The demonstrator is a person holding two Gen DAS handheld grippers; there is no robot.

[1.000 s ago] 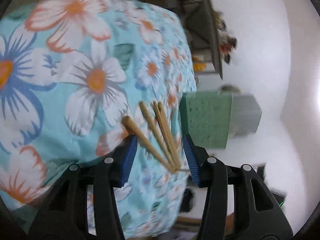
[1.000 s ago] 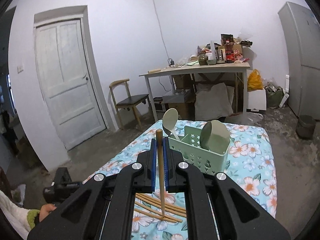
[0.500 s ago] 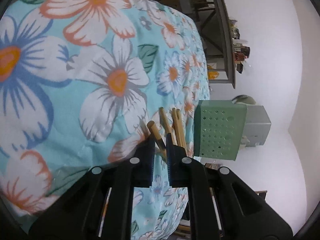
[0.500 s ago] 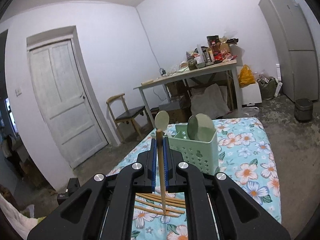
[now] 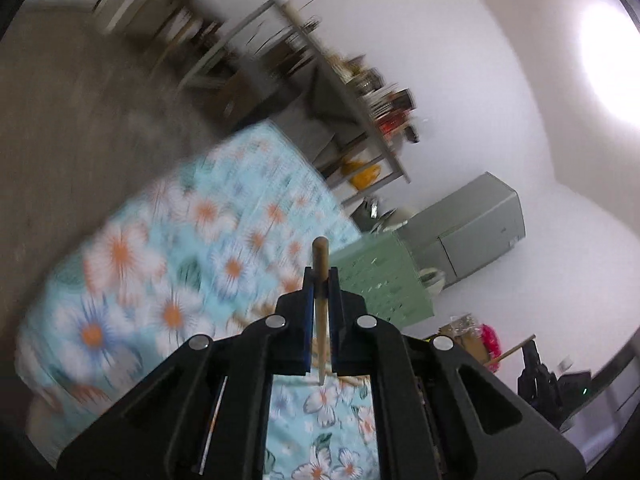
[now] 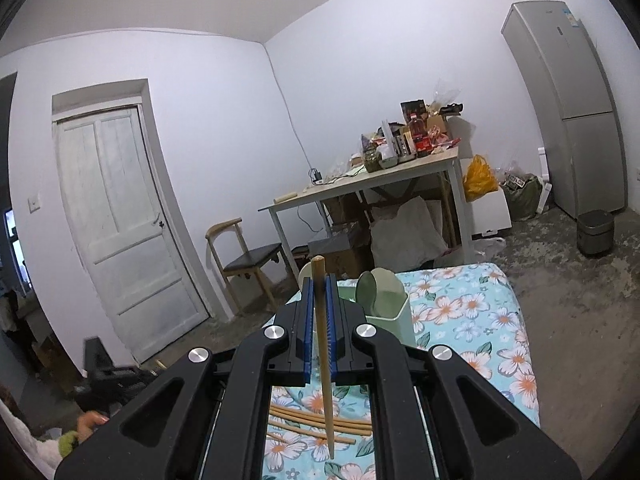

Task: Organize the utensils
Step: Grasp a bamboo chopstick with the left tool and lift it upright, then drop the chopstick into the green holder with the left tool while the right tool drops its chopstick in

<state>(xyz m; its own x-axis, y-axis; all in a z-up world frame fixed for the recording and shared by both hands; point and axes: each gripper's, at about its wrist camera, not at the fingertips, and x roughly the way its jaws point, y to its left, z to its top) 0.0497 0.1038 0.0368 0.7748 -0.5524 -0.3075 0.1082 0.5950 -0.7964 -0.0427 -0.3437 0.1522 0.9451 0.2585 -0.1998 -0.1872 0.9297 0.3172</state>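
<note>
Wooden chopstick [image 5: 320, 280] clamped between the blue pads of the left gripper [image 5: 321, 276], jaws drawn in tight on it. It stands along the gap, thick end poking past the fingertips, thin end hanging down between the black arms. Left view is tilted and smeared with blur; floral tablecloth [image 5: 168, 280] runs under the gripper, turquoise with white and orange flowers. Green perforated utensil basket [image 5: 380, 280] sits just beyond and right of the fingertips on the cloth.

Right gripper [image 6: 319, 284] likewise narrow, pinching a second chopstick [image 6: 325, 360] near its thick end; the stick hangs steeply, tip pointing down toward the cloth. Below it, loose chopsticks [image 6: 316, 426] lie flat on the tablecloth [image 6: 472, 320], roughly side by side, crosswise to the held one. Basket [image 6: 396, 320] is ahead and slightly right of the right fingertips, with a round green utensil [image 6: 370, 290] upright inside; a pale one beside it is mostly hidden behind the gripper.

Background, right view: white door [image 6: 120, 232], wooden chair [image 6: 248, 260], cluttered table [image 6: 384, 176], grey fridge [image 6: 568, 108], small bin [image 6: 595, 232] on the concrete floor. A hand with a light sleeve [image 6: 76, 436] at the lower left edge.
</note>
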